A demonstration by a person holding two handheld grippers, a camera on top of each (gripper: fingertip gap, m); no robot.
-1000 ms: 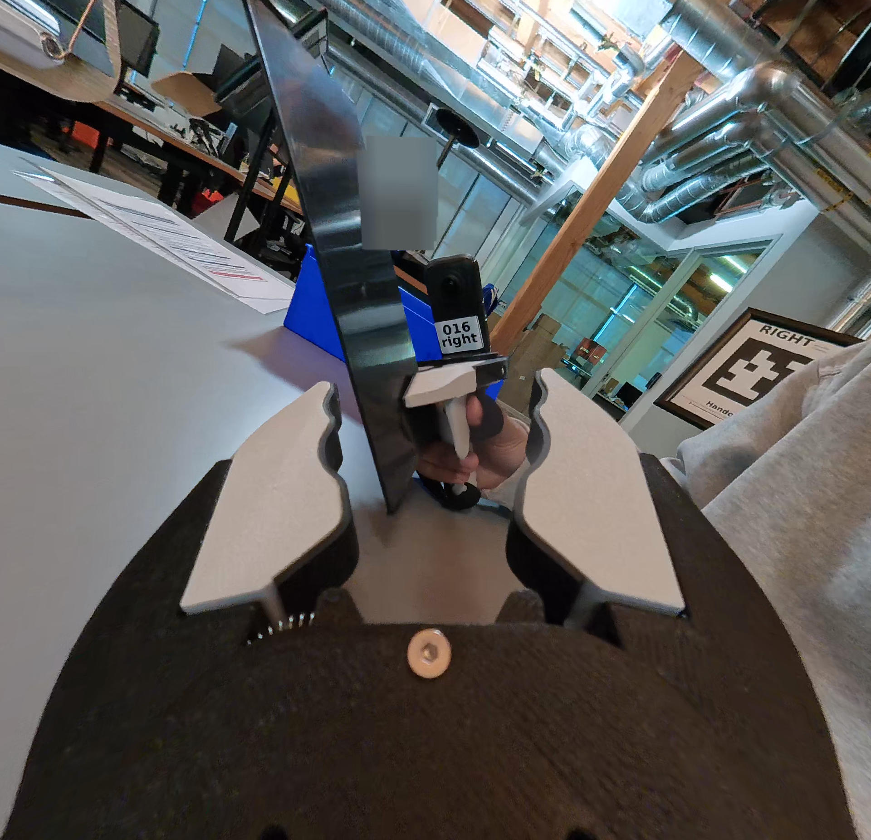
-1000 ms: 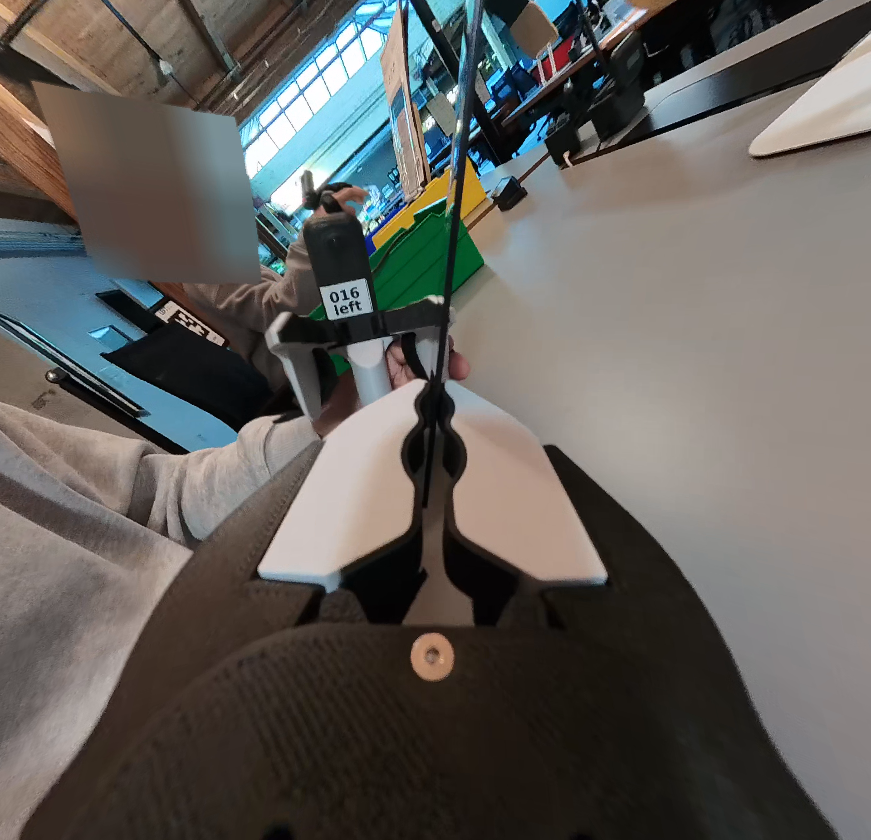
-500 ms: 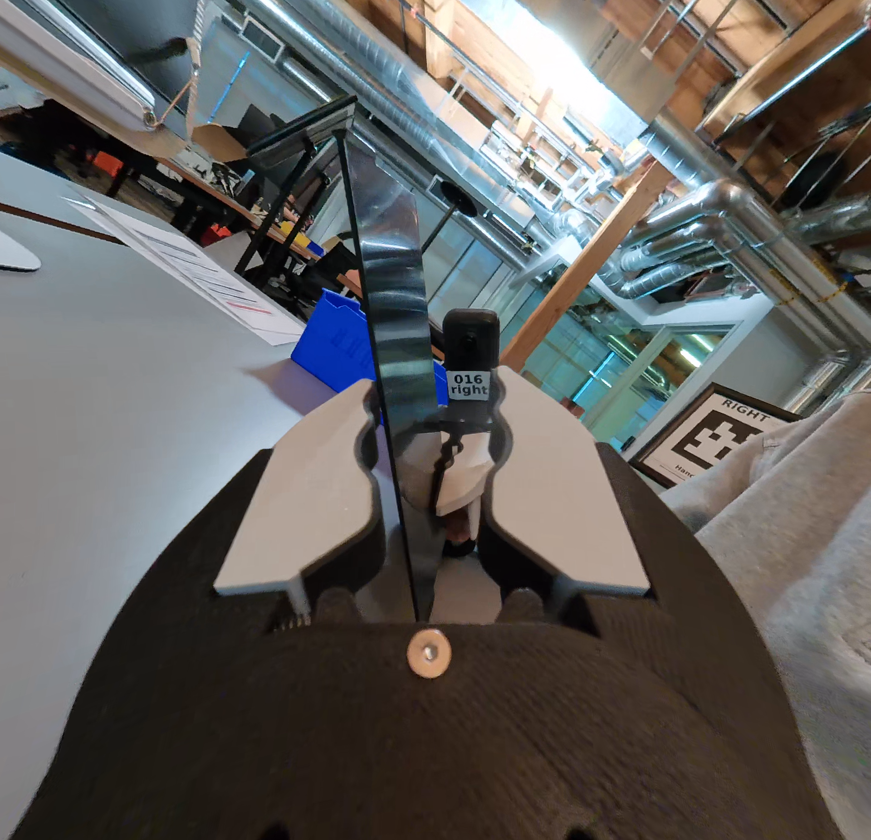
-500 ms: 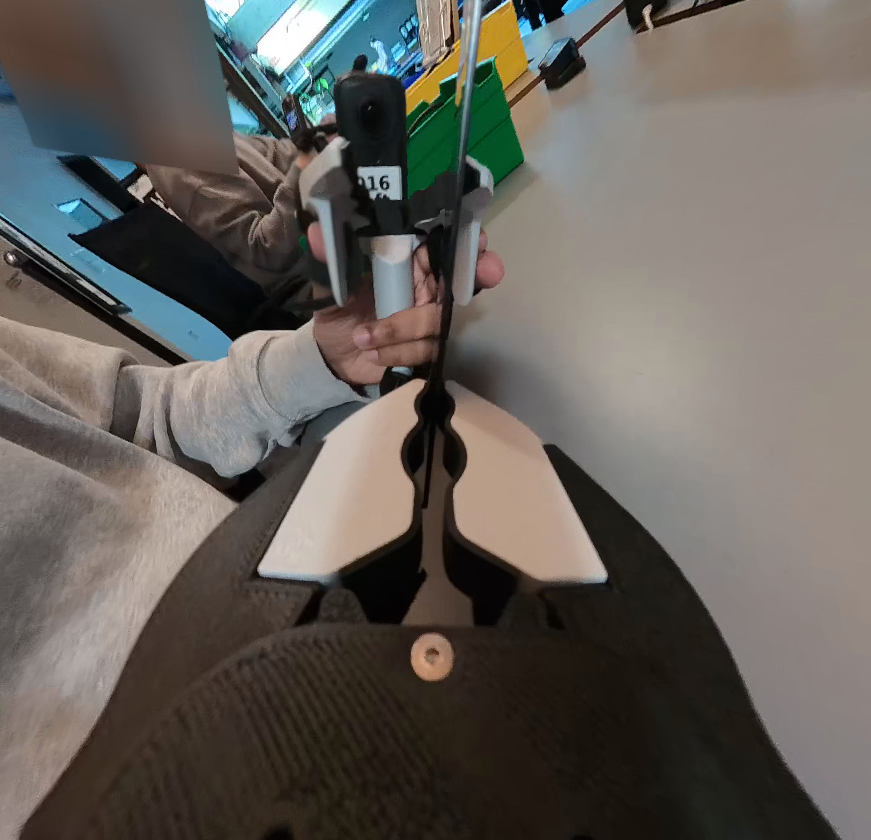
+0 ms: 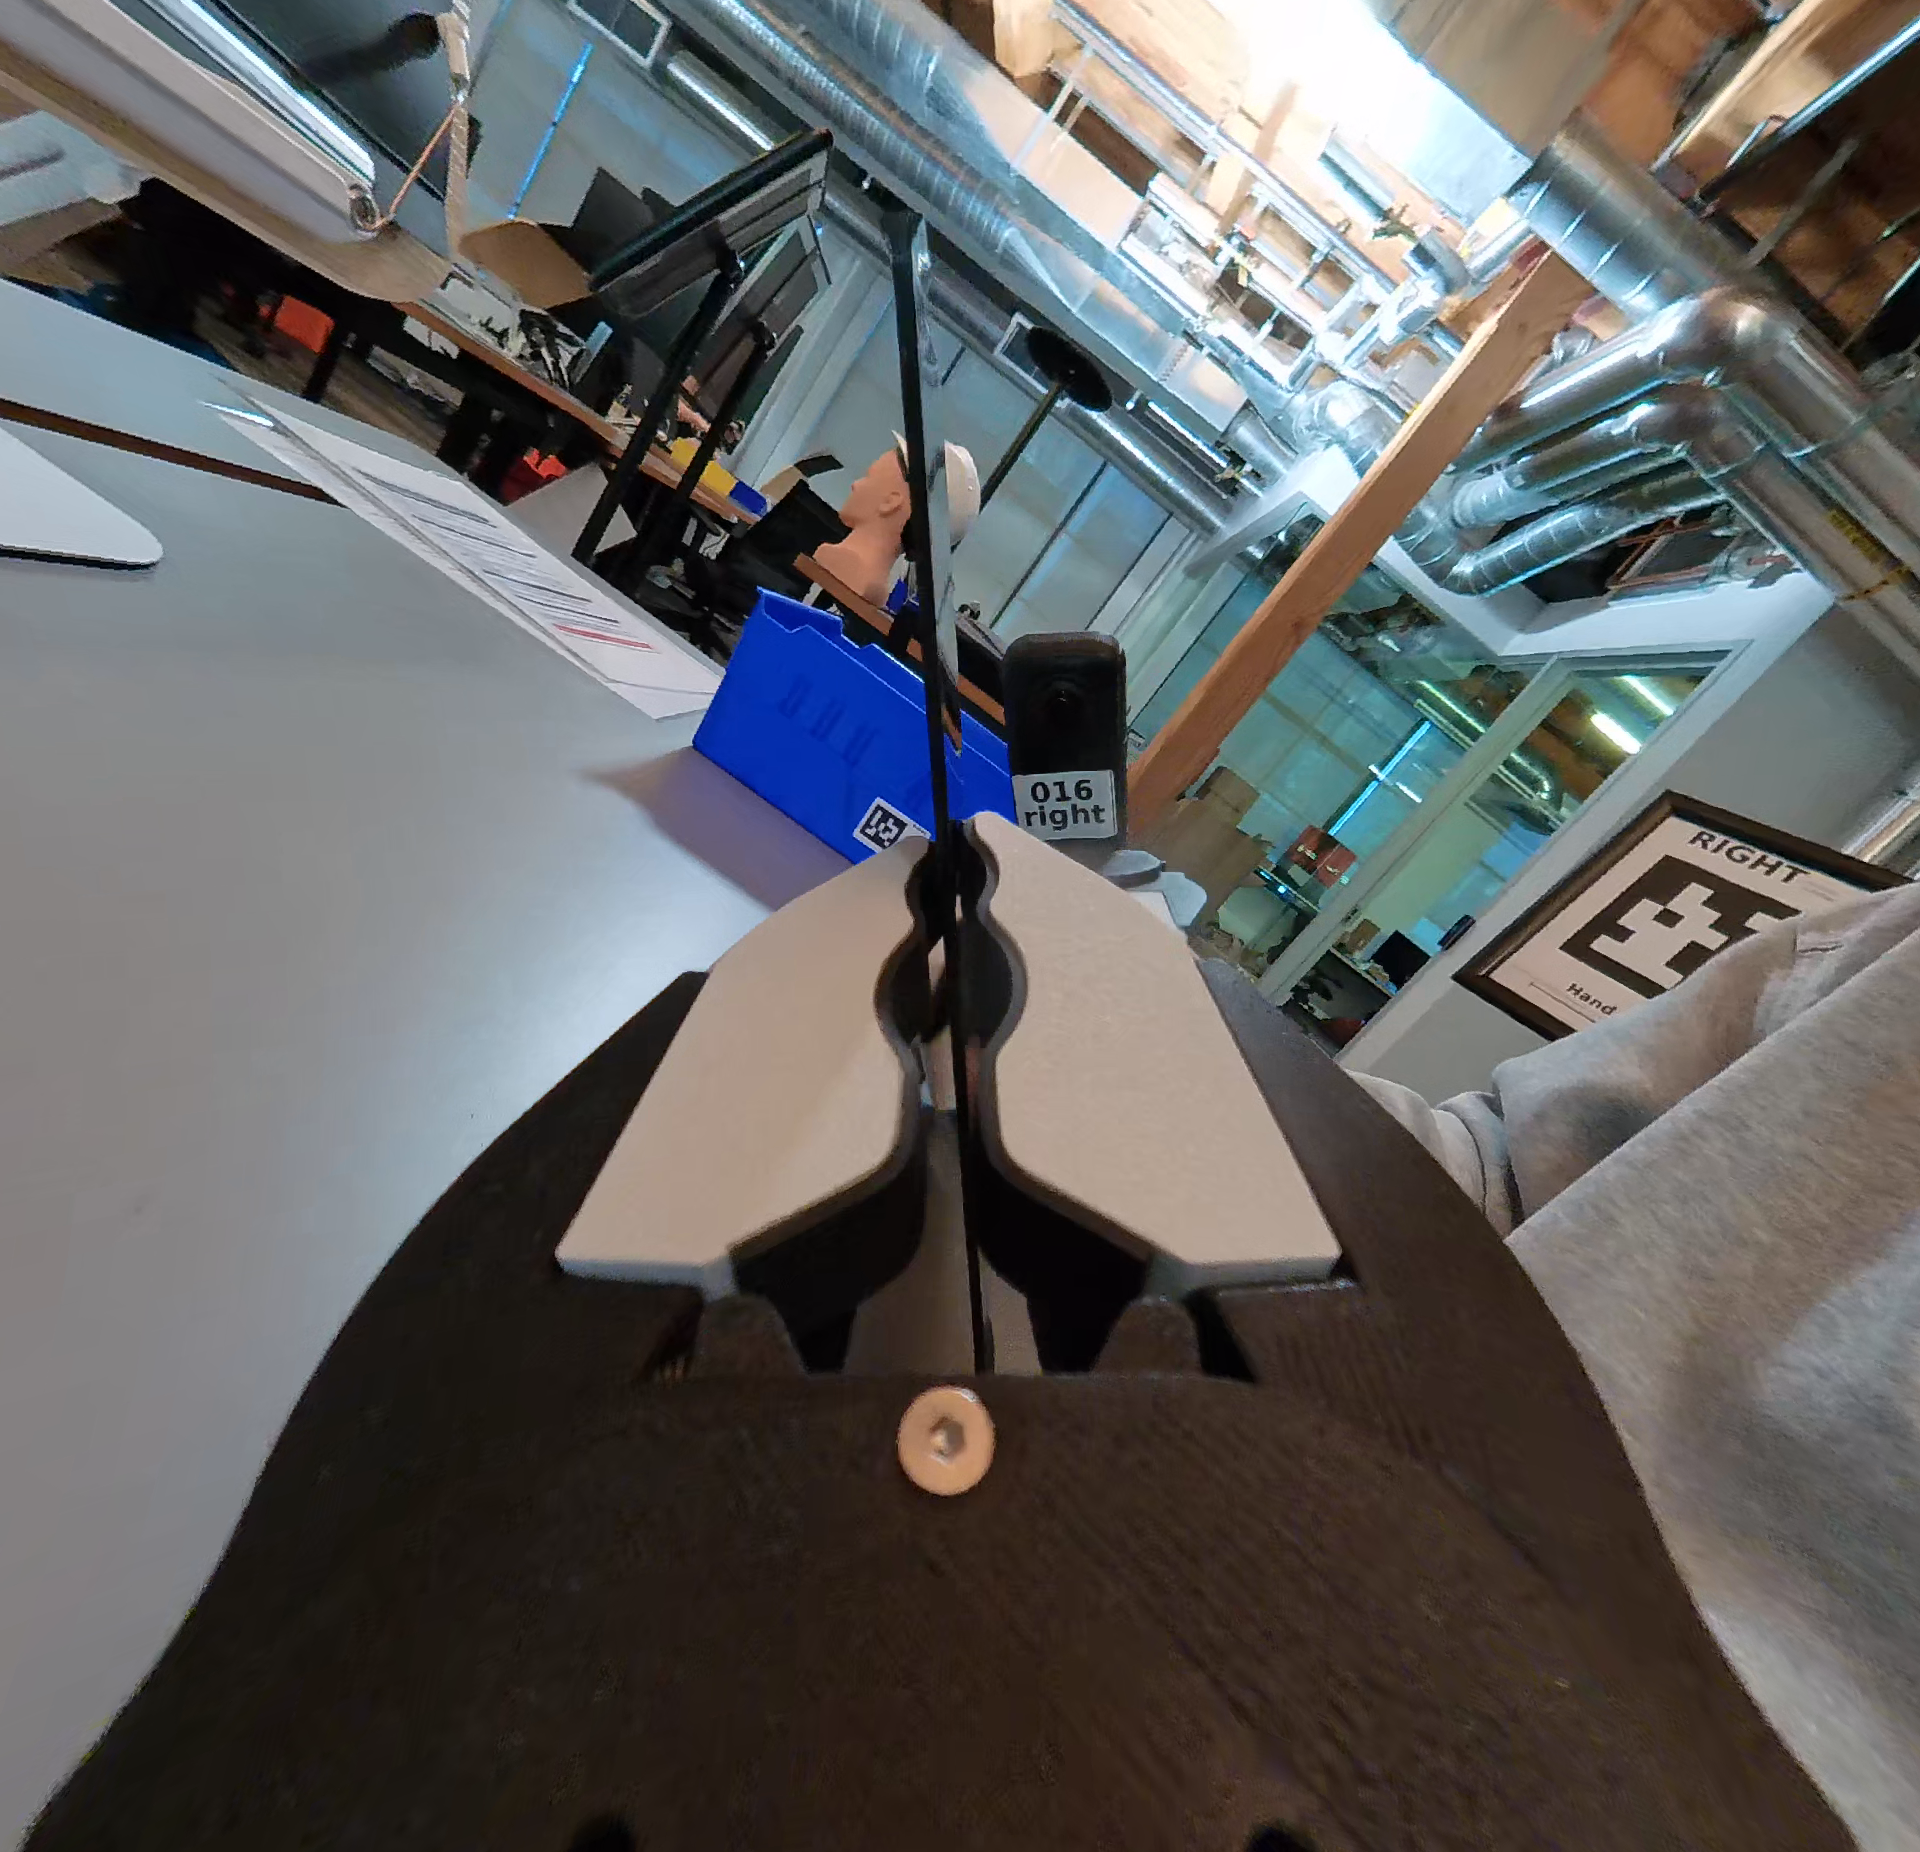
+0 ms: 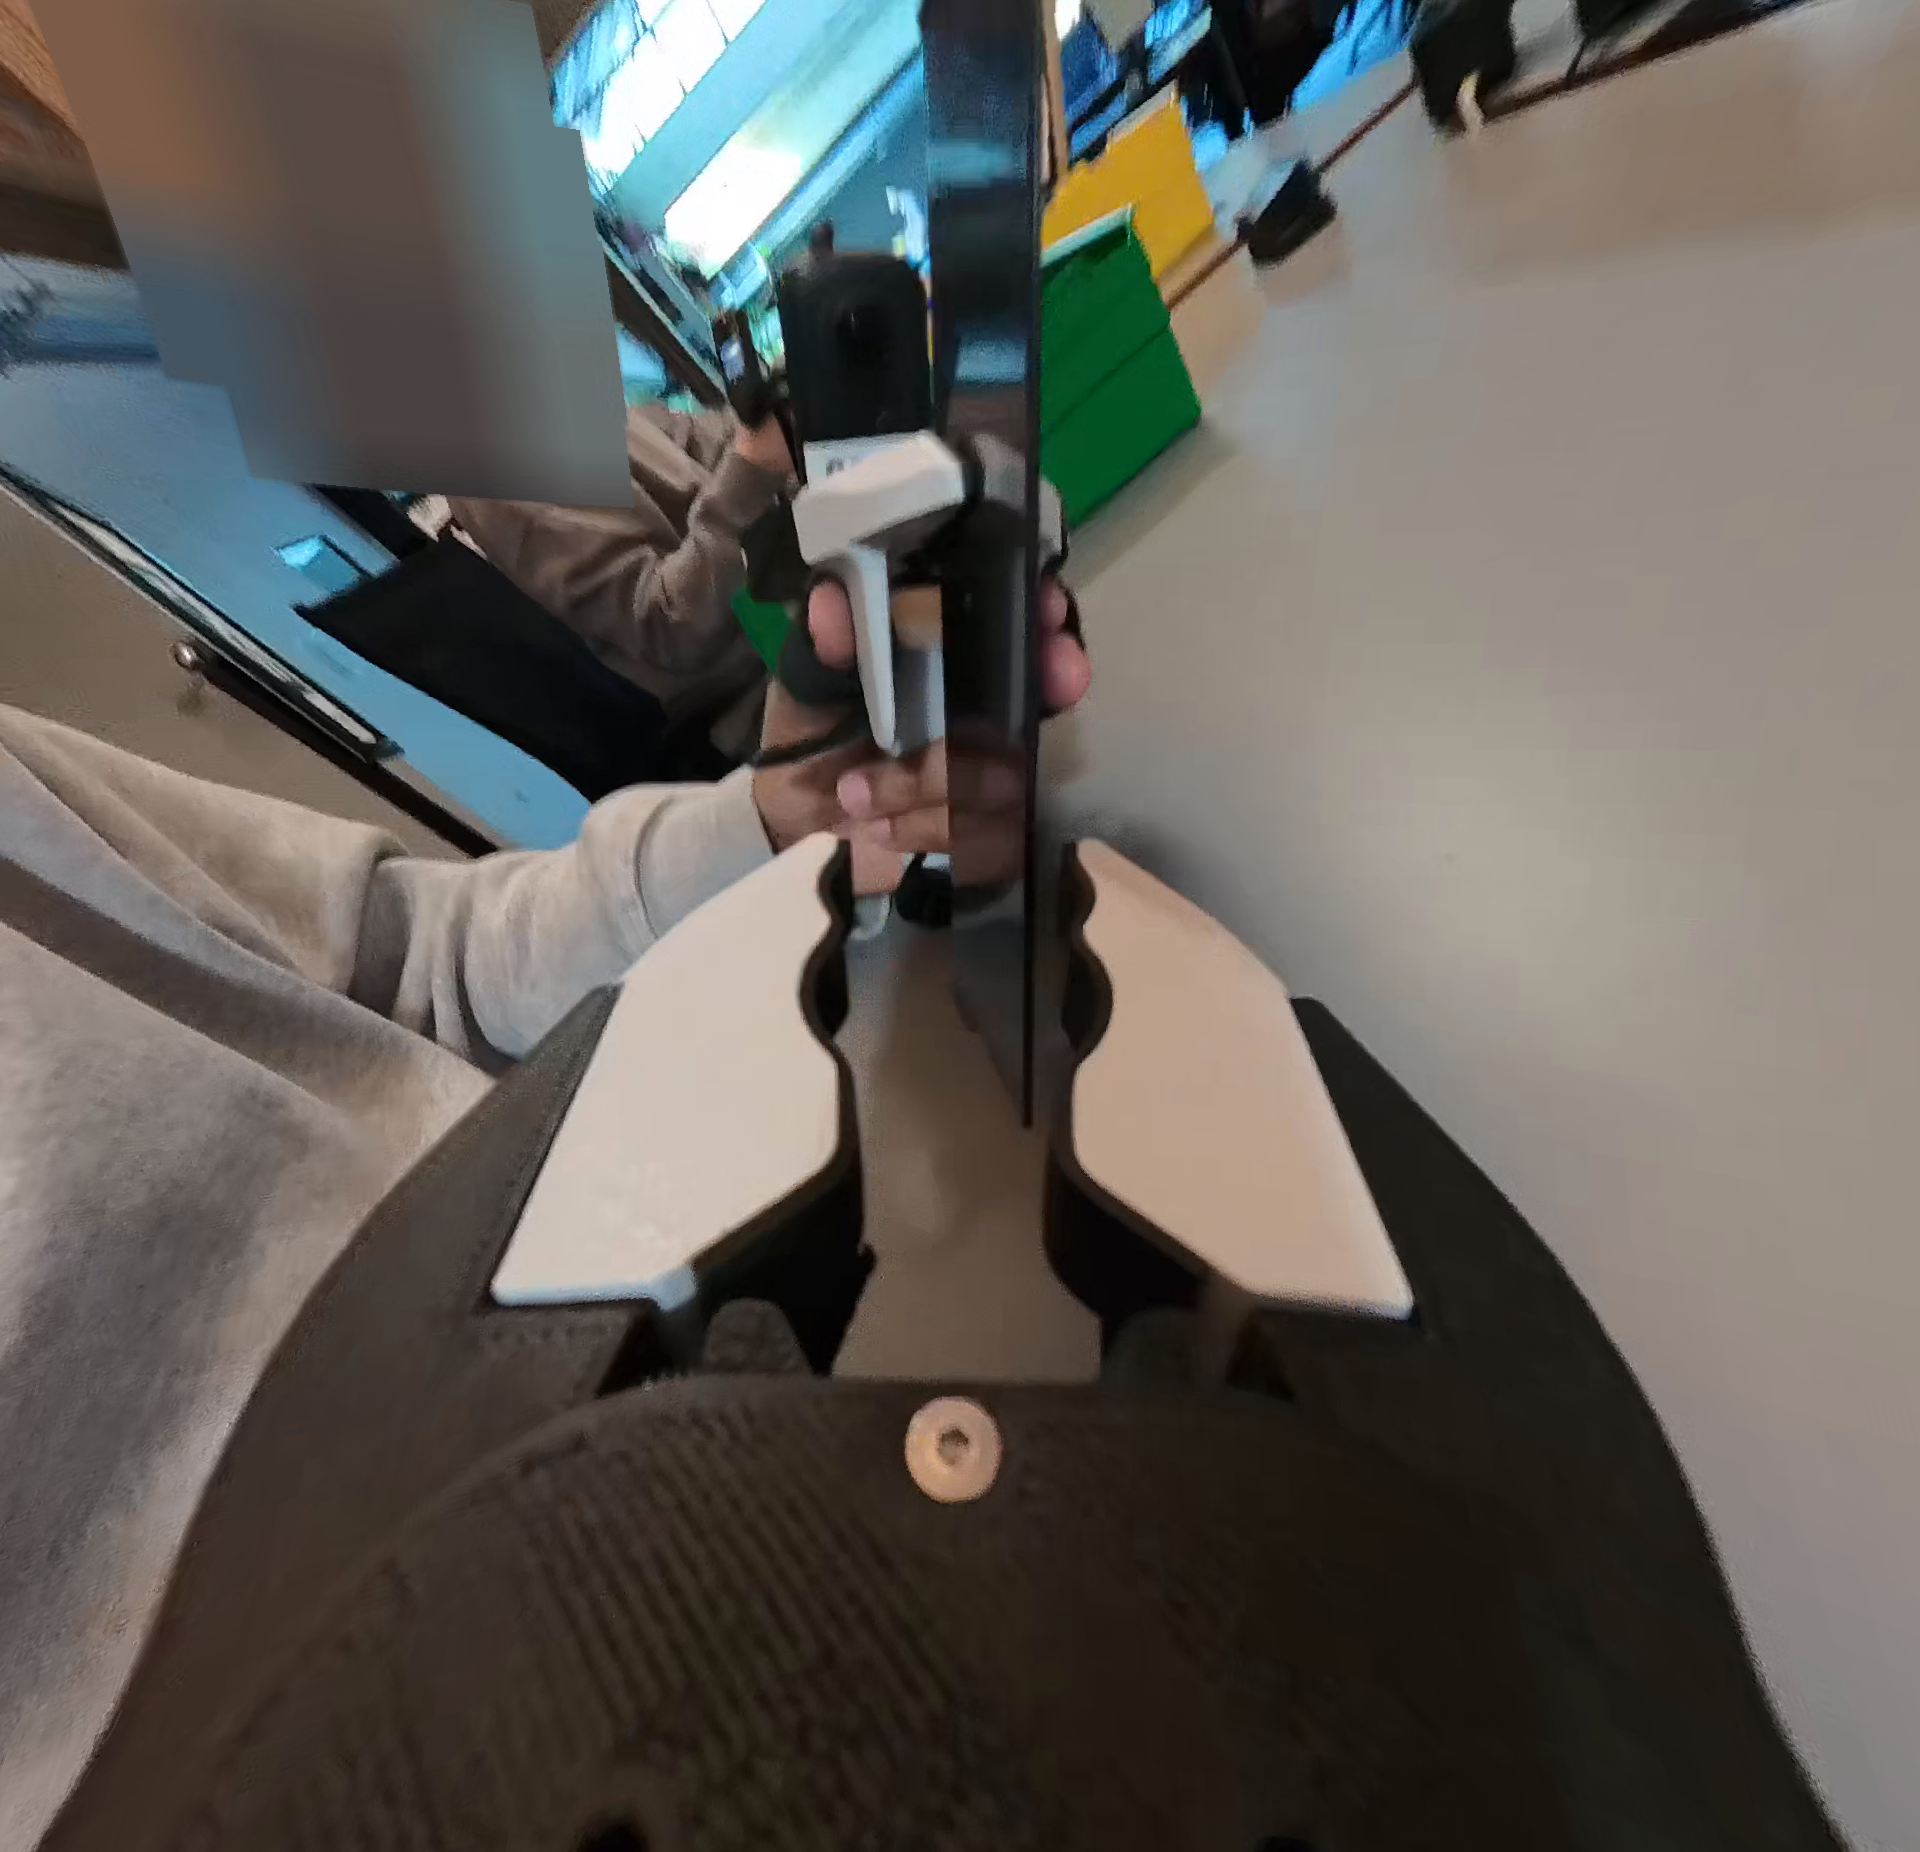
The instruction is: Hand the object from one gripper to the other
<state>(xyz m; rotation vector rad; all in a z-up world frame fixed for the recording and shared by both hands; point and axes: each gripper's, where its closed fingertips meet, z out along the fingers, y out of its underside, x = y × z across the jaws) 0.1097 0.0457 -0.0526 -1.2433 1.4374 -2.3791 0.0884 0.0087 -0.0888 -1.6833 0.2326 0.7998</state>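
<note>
Grey table [image 5: 260,919] under workshop ceiling pipes; blue bin [image 5: 821,732] at far edge. Left tool [image 5: 948,862] pressed together, pinching thin black panel [image 5: 914,472], panel upright, edge-on. Right tool [image 6: 951,867] spread; panel [image 6: 987,348] stands between its fingers, near right finger [image 6: 1195,1075], contact unclear.

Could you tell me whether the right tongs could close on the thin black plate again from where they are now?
Probably yes. The right tongs are open, and the black plate stands between their fingers, close to one of them, with nothing in the way. The left tongs are shut on it.
</note>
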